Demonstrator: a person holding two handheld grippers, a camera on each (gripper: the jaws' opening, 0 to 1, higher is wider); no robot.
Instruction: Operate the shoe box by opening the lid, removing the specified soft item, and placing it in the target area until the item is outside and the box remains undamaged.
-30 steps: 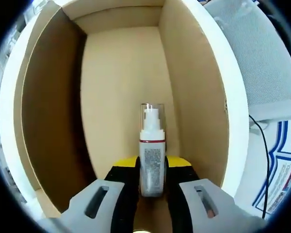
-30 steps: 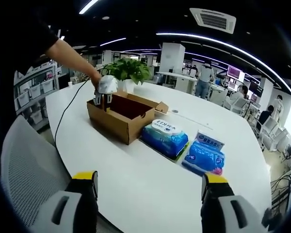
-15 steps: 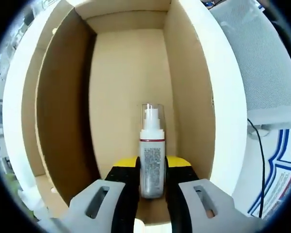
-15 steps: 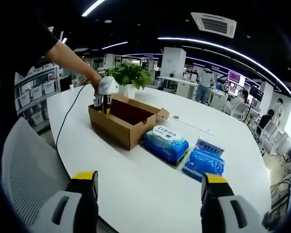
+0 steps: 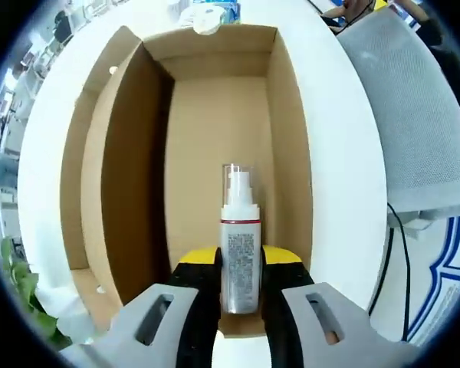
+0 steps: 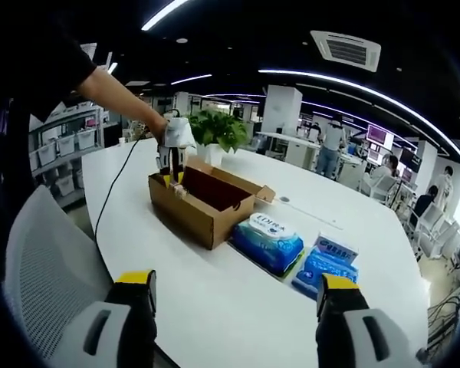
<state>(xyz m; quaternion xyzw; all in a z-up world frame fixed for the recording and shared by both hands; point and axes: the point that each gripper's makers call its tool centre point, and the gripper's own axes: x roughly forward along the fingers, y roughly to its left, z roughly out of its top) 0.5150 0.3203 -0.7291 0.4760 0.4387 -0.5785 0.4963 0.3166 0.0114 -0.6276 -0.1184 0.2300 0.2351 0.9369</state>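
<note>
While the left tongs (image 5: 240, 280) are gripping a small spray bottle (image 5: 239, 238) by its lower body, the bottle is pointing straight ahead along the jaws, cap leading, above the open shoe box (image 5: 138, 176). Its long axis is running the same way as the box's length, and it seems to be clear of the cardboard walls, though depth is hard to judge here. Seen from the right gripper view, the left tongs (image 6: 173, 157) are hanging over the box's near end (image 6: 185, 207) on the white surface (image 6: 238, 299). The right tongs (image 6: 235, 295) are gaping wide and holding nothing, well apart from the box, so the left is far nearer.
</note>
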